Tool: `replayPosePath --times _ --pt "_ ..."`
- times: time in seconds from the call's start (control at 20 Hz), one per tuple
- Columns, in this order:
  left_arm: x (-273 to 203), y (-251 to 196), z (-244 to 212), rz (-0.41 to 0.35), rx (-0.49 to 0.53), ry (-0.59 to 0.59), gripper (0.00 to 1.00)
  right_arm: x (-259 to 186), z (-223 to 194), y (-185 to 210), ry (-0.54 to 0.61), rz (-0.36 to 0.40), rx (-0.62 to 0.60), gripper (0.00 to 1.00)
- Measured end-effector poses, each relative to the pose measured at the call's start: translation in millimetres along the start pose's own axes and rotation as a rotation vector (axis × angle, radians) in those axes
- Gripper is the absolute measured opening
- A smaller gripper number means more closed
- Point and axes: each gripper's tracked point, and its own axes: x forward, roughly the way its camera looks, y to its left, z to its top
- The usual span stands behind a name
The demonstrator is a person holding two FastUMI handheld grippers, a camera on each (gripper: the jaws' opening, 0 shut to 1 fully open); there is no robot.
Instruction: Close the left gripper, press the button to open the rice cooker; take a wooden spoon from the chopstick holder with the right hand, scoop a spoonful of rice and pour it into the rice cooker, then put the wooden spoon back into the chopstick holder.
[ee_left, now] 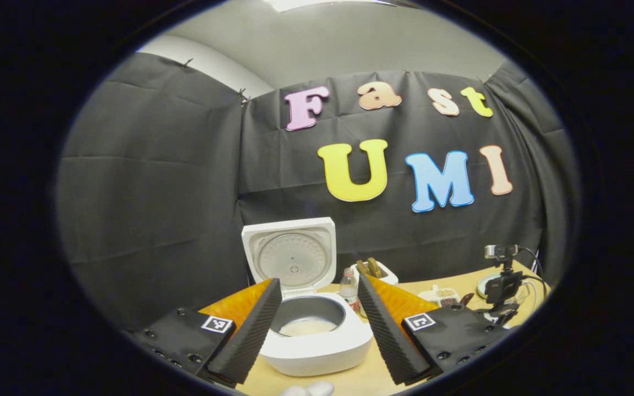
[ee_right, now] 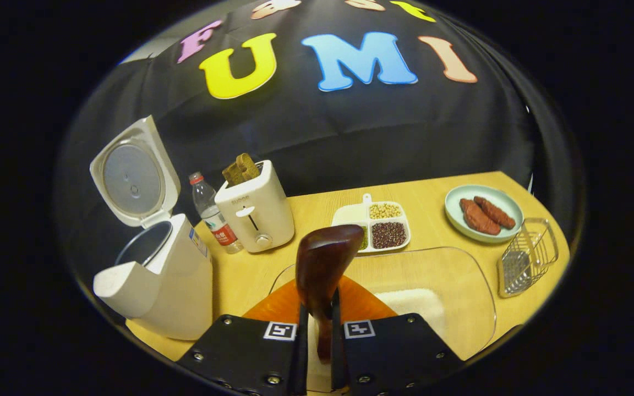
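Note:
The white rice cooker (ee_left: 317, 344) stands with its lid (ee_left: 289, 256) raised, and pale rice lies in the bottom of its pot (ee_left: 309, 327). My left gripper (ee_left: 318, 291) is open, its fingers spread either side of the pot and above it. In the right gripper view the cooker (ee_right: 157, 286) is at the left, lid (ee_right: 132, 176) up. My right gripper (ee_right: 318, 316) is shut on the handle of a dark wooden spoon (ee_right: 325, 258), bowl end upward, over a clear container (ee_right: 460, 286) of white rice (ee_right: 410, 302). The wire chopstick holder (ee_right: 526, 256) sits at the far right.
Behind the cooker are a water bottle (ee_right: 209, 212) and a white toaster (ee_right: 256, 212) holding bread. A divided tray of beans (ee_right: 375, 223) and a plate of sausages (ee_right: 482, 212) lie toward the back of the wooden table (ee_right: 317, 212). The other gripper's black body with cables (ee_left: 501, 289) shows far right.

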Motion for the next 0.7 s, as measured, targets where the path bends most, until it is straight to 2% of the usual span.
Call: replayPosePath --times 0.25,0.45,0.6,0.7 --pt "0 2 4 -0.003 0.001 -0.006 0.99 3 1 -17 0.012 0.027 0.337 0.17" --pt "2 0 7 -0.008 0.009 -0.011 0.99 1 -1 -30 0.024 0.063 0.453 0.17" --pt "2 -3 12 -0.012 0.014 -0.016 0.99 -6 15 -35 -0.012 0.119 0.52 0.17" --pt "1 -3 17 -0.015 0.02 -0.026 0.99 -14 28 -46 -0.04 0.13 0.576 0.17"
